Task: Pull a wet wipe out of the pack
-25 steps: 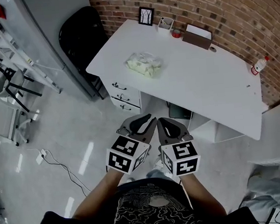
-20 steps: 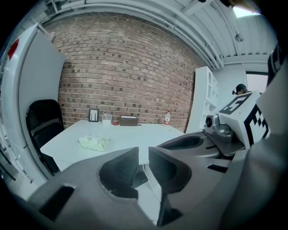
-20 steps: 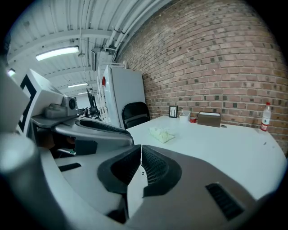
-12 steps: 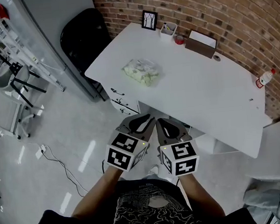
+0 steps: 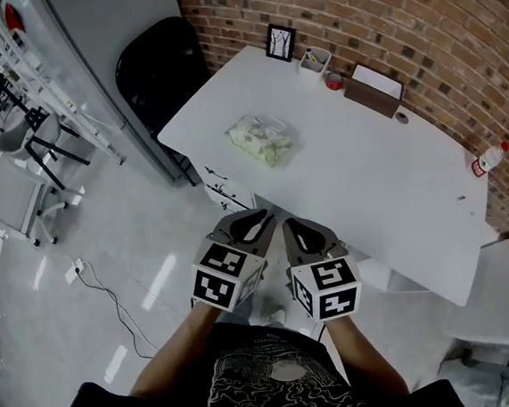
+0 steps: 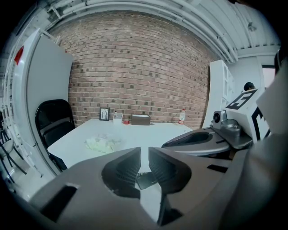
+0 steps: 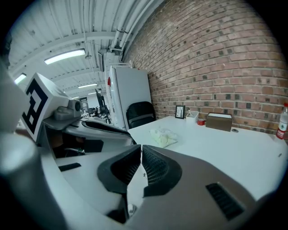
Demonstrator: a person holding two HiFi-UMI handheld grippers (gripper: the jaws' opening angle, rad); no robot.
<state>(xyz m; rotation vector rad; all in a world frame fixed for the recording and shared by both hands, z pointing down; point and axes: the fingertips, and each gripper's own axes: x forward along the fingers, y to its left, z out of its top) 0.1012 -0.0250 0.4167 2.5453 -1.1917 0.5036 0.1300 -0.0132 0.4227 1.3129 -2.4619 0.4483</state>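
As the person walks up, the table [image 5: 368, 178] has drifted closer. Left gripper [image 5: 258, 217] is down to a narrow slit, empty; right gripper [image 5: 291, 224] is pretty much closed, empty too. Wipe pack [image 5: 264, 139] sits well ahead of the 2 pairs of jaws, so still just approach.

Left gripper [image 5: 258, 220] and right gripper [image 5: 291, 230] sit side by side at lower centre of the head view, pointing up-frame. Left jaws are drawn together to a sliver, nothing between. Right jaws are together too, empty. Forearms [image 5: 175, 358] rise from the bottom edge.
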